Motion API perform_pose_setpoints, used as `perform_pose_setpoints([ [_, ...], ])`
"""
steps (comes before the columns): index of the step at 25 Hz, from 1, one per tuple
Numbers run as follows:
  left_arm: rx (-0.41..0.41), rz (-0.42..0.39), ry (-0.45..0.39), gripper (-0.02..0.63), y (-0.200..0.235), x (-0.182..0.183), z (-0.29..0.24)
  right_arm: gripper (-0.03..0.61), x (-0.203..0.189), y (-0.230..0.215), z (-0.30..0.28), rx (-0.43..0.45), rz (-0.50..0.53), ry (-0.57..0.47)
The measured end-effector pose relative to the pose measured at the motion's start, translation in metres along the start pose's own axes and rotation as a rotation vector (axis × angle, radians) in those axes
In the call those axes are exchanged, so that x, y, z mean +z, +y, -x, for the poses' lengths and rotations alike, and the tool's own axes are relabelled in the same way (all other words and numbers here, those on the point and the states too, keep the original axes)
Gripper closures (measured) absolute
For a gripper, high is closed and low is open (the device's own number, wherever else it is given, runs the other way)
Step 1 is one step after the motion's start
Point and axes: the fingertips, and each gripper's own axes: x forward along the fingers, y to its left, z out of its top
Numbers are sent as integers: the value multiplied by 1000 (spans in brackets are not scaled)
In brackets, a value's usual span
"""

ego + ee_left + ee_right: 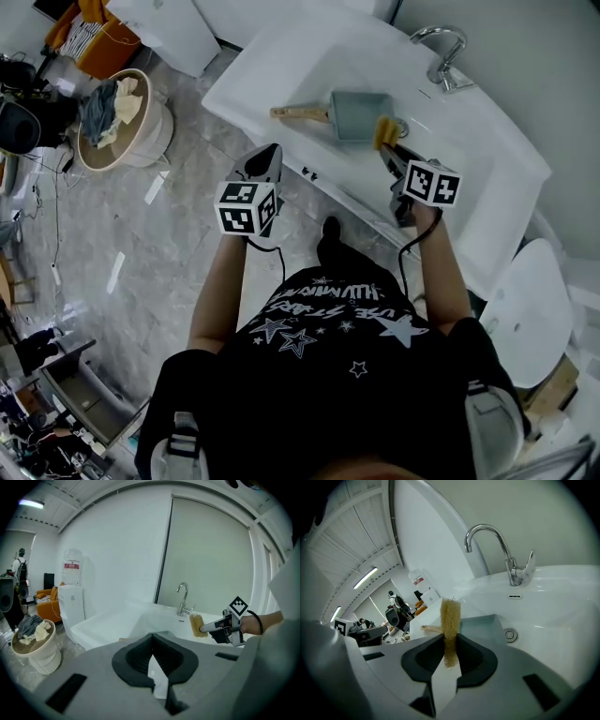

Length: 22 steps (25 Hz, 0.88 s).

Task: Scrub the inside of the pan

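A grey-blue square pan (pixel 359 115) with a wooden handle (pixel 298 113) lies in the white sink (pixel 487 159). My right gripper (pixel 391 153) is shut on a yellow loofah scrubber (pixel 385 132), which hangs at the pan's right edge. In the right gripper view the loofah (pixel 451 625) stands upright between the jaws of the right gripper (pixel 450 643), with the pan (pixel 485 624) just behind it. My left gripper (pixel 266 157) hovers at the sink's front edge, left of the pan, shut and empty. The left gripper (pixel 152 657) faces the sink, with the loofah (pixel 196 625) off to its right.
A chrome faucet (pixel 444 54) stands at the sink's back, with the drain (pixel 510 635) below it. A bucket of rags (pixel 117 120) sits on the marble floor to the left. A water dispenser (pixel 71 597) stands beyond. A white round lid (pixel 528 314) is at the right.
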Motion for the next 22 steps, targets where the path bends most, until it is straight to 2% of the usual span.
perform_pose_setpoints([
  [11, -51, -28, 76, 606, -9, 31, -86, 502, 33, -61, -28, -27, -48, 23],
  [22, -66, -199, 245, 596, -17, 15, -133, 502, 35, -97, -33, -43, -118, 26],
])
